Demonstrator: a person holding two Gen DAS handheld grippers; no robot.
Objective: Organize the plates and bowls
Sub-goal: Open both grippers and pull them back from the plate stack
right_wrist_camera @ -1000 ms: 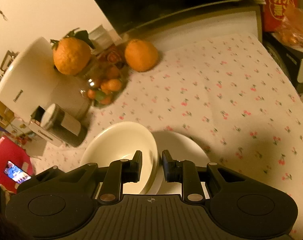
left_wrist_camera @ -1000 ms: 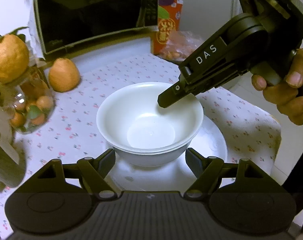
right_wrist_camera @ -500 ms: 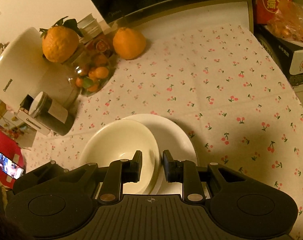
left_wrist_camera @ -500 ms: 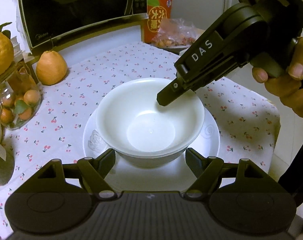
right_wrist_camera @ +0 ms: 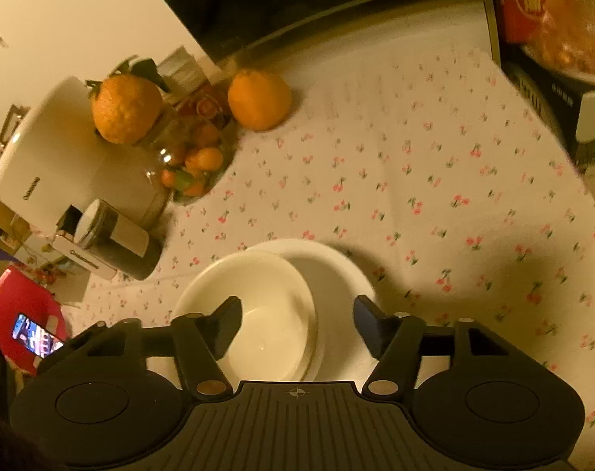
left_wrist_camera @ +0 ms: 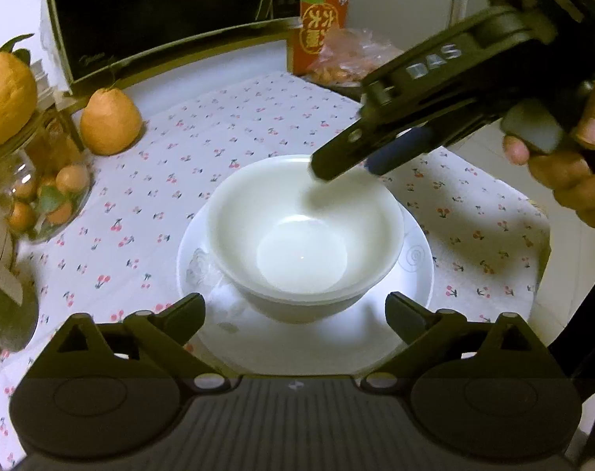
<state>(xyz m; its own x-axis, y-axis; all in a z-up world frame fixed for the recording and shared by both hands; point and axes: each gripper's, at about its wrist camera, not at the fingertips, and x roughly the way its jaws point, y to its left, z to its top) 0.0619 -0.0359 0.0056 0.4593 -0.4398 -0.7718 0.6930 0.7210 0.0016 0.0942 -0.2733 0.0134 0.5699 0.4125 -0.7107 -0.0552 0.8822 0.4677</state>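
With bowls (left_wrist_camera: 303, 235) nested on the plate (left_wrist_camera: 411, 271) mid-frame, stacking looks done; right hand-held gripper (right_wrist_camera: 297, 324) spread wide, empty; left hand-held gripper (left_wrist_camera: 295, 314) likewise.

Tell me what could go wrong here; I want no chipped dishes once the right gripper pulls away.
1. The right gripper has its jaws open astride the bowl's rim; pulling back carelessly might clip the rim and tip the bowl.
2. The bowl seems nested in another on the plate, so a knock could slide the stack.
3. The open left gripper sits close to the bowls, and any forward drift may bump them.
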